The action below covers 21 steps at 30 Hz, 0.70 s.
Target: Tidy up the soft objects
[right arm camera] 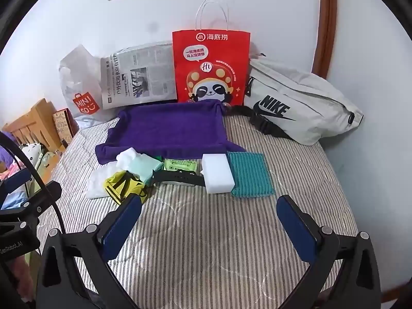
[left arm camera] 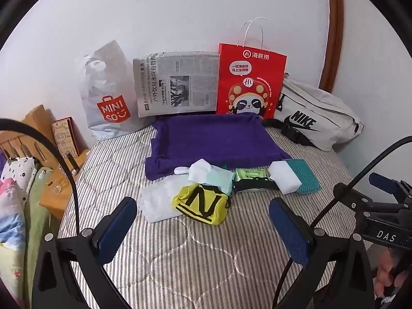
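A striped bed (left arm camera: 180,257) fills the room's middle, and along the far wall, left to right, stand a white Miniso bag (left arm camera: 108,97), a folded newspaper (left arm camera: 177,83), a red paper bag (left arm camera: 251,82) with a panda on it, and a grey Nike bag (left arm camera: 316,116) slumped toward the right corner. Just in front of the newspaper and the red bag lies a purple towel (left arm camera: 213,139), shaped like a shallow tray with raised edges. Along its near edge runs a row of small soft things: on the left a clear plastic wrap (left arm camera: 157,200), with a yellow pouch (left arm camera: 203,203) lying partly on it; behind the pouch a white and mint cloth (left arm camera: 211,175); then a green packet (left arm camera: 249,173) with a black strap (right arm camera: 177,177) lying in front of it; then a white sponge (right arm camera: 217,172); and at the far right a teal cloth (right arm camera: 251,175), touching the sponge. None of these lies inside the towel tray. The left gripper (left arm camera: 203,231) hangs over the bed near the pouch, tilted down, its jaws spread wide with nothing between them. The right gripper (right arm camera: 209,228) hangs near the sponge and teal cloth, likewise tilted down, jaws spread wide and holding nothing. At the far left a wooden headboard (left arm camera: 33,128) and patterned bedding (left arm camera: 13,206) border the bed.
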Each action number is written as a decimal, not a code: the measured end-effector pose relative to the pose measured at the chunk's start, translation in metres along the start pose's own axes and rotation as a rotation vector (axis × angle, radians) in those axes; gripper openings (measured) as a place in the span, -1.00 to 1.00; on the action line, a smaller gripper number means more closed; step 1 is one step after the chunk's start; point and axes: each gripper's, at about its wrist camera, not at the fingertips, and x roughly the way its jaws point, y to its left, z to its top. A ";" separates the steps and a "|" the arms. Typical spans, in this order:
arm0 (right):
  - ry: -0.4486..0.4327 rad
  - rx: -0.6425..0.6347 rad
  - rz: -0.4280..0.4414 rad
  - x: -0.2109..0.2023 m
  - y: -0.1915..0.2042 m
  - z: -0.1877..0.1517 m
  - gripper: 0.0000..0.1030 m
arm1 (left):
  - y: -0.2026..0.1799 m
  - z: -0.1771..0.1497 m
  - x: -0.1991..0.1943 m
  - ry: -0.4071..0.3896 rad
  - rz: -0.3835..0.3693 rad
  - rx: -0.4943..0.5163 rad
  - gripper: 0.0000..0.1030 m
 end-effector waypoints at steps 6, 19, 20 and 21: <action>0.002 -0.003 0.000 0.000 0.003 -0.001 1.00 | 0.003 -0.002 0.000 0.007 0.007 -0.003 1.00; -0.003 0.001 -0.001 0.000 0.003 0.001 1.00 | 0.001 0.002 -0.002 0.011 0.011 -0.004 1.00; -0.003 0.000 -0.003 0.000 0.003 0.001 1.00 | 0.001 0.001 -0.002 0.012 0.012 -0.003 1.00; -0.004 -0.001 -0.004 -0.001 0.003 0.001 1.00 | 0.001 0.001 -0.002 0.011 0.013 -0.001 1.00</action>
